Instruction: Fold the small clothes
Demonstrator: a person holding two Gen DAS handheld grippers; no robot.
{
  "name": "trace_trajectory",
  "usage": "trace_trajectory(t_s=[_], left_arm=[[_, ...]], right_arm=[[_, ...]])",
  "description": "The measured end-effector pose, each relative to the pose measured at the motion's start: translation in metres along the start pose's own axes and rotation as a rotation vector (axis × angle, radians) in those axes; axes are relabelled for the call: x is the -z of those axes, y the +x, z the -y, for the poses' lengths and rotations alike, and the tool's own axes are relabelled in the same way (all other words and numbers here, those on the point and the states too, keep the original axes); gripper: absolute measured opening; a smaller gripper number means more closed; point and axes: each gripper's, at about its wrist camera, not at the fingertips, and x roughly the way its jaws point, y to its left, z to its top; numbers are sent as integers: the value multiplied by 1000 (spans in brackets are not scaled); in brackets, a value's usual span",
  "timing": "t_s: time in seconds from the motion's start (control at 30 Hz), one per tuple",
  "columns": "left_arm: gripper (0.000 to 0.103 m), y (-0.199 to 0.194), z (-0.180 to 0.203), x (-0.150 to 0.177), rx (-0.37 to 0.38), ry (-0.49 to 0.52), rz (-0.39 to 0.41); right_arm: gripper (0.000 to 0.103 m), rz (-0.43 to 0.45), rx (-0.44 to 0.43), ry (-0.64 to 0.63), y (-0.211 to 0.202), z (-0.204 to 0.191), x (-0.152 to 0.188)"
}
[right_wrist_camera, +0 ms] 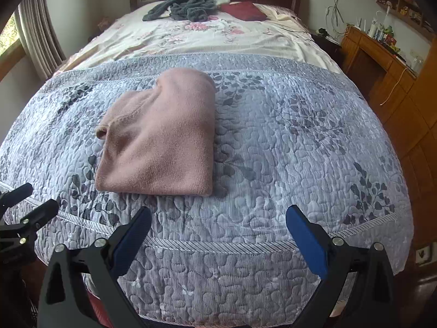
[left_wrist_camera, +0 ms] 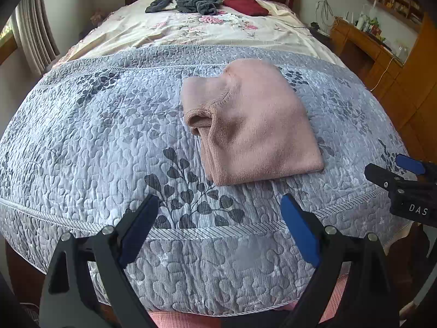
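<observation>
I judged the pink sweater folded, lying on the grey quilt just beyond its near border. My left gripper and right gripper hung wide open, empty (both short of it). Next likely meant fetching the grey garment by the headboard.

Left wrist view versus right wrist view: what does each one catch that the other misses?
Only the left wrist view shows the right tool side-on at its right edge, and the pink garment's open rolled hem clearly. Only the right wrist view shows the left tool at its left edge and a wall socket low on the right. Both show the folded pink garment lying on the grey quilt, untouched, with each tool open and empty, plus a grey garment and a dark red one near the headboard.
</observation>
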Motion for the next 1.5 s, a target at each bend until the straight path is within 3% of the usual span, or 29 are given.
trace_trajectory(t_s=[0.37, 1.5], left_arm=[[90, 5, 0, 1, -1, -8, -13], [90, 14, 4, 1, -8, 9, -19]], right_arm=[[99, -10, -48, 5, 7, -1, -1], [99, -52, -25, 52, 36, 12, -3]])
